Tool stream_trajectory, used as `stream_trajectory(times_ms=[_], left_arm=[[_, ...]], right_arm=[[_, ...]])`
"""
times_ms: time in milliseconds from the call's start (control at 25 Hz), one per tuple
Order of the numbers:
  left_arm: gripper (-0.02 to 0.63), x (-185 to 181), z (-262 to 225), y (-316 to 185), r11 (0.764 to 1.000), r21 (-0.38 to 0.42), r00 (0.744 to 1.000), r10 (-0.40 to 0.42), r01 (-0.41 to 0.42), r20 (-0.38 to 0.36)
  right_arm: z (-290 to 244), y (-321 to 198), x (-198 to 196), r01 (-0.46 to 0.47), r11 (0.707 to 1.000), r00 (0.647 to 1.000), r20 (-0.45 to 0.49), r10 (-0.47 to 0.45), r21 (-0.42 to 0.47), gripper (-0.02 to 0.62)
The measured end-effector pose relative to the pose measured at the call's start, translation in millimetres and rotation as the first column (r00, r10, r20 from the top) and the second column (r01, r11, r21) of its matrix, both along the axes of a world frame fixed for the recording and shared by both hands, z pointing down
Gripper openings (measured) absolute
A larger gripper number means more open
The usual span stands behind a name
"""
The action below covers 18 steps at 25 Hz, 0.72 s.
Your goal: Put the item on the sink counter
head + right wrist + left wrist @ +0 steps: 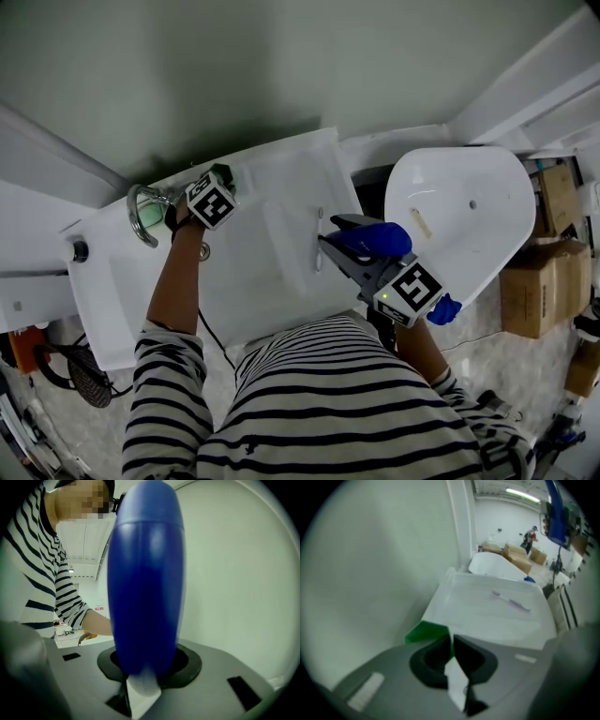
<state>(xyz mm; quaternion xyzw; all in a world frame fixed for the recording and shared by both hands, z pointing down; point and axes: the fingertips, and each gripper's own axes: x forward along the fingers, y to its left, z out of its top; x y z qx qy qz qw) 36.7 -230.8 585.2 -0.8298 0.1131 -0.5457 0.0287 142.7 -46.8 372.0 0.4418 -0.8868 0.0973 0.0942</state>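
My left gripper [225,178] hangs over the back left of the white sink counter [281,281], beside the chrome tap [142,211]. It points steeply down and is shut on a thin green item [230,174]. In the left gripper view the jaws [451,641] pinch the green item [425,632] at its edge, above the counter [487,620]. My right gripper [333,236] is over the counter's right edge, shut on a blue bottle [380,239]. In the right gripper view the blue bottle [145,573] stands up from between the jaws [145,670].
A toothbrush [319,242] lies on the counter's right part; the left gripper view shows the toothbrush [511,603] too. A white toilet [459,216] stands to the right, with cardboard boxes [539,286] beyond it. A green-grey wall runs behind the counter.
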Motion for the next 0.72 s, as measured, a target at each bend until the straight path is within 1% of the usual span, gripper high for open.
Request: stream_trajectory(times_ms=[240,440,520,720], left_arm=[[0.025,-13.8,15.5,-8.7,1.0,-0.024,0.999,-0.016,0.017,0.039],[0.026,-29.2,18.6,-12.8,1.0,-0.004,0.997,-0.029,0.03,0.07],[0.025,-29.5,15.0,-13.0,0.999,0.002,0.997,-0.037,0.037,0.072],[0.026,-24.7,9.9,-10.4,0.996,-0.012,0.995,-0.088,0.089,0.055]], right_arm=[[3.5,-8.1,-0.3,-0.005,1.0,1.0,-0.006,0.005,-0.006,0.134],[5.3,-11.2,1.0,-0.01,1.0,1.0,0.0,0.01,-0.012,0.135],[3.4,-12.3,-0.7,-0.003,1.0,1.0,0.0,0.003,-0.006,0.135],[-1.3,-12.6,-4.5,0.013,1.0,1.0,0.004,-0.013,0.004,0.135]])
